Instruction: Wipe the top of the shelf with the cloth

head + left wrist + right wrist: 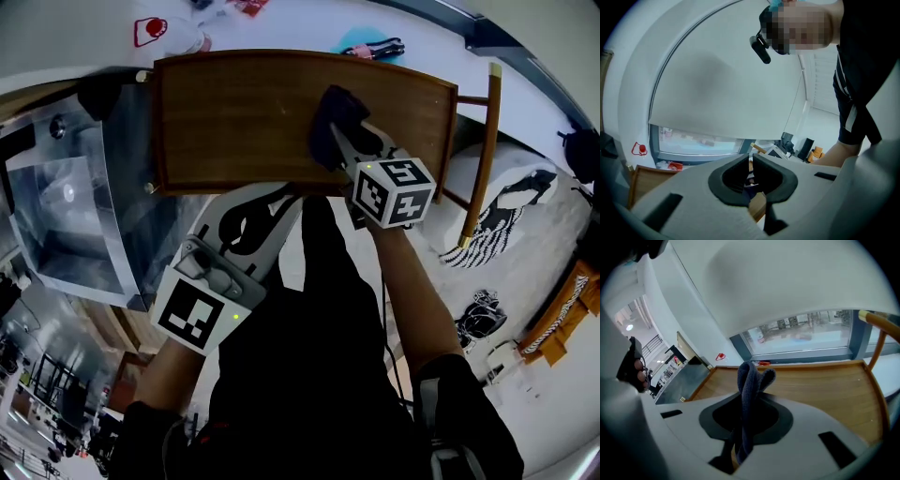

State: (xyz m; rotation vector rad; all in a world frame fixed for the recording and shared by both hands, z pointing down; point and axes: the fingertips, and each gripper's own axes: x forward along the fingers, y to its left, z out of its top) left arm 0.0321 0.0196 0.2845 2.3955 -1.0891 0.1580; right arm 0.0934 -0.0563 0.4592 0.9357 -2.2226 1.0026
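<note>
Dark grey cloth (336,111) is pinched between the clamped jaws of the right gripper (330,141), bunched on the wooden shelf top (234,112) towards its right end. The left gripper (281,199), seemingly clenched on nothing, hangs off the shelf's near edge.

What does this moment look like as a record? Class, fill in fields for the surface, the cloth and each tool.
surface: wooden shelf top, bare apart from the cloth
cloth: dark cloth, bunched, over the right part of the shelf top
right tool: right tool shut on the cloth, reaching over the shelf
left tool: left tool shut, nothing in it, held back short of the shelf's near edge
contact: whether the cloth presses on the wood cannot be told
</note>
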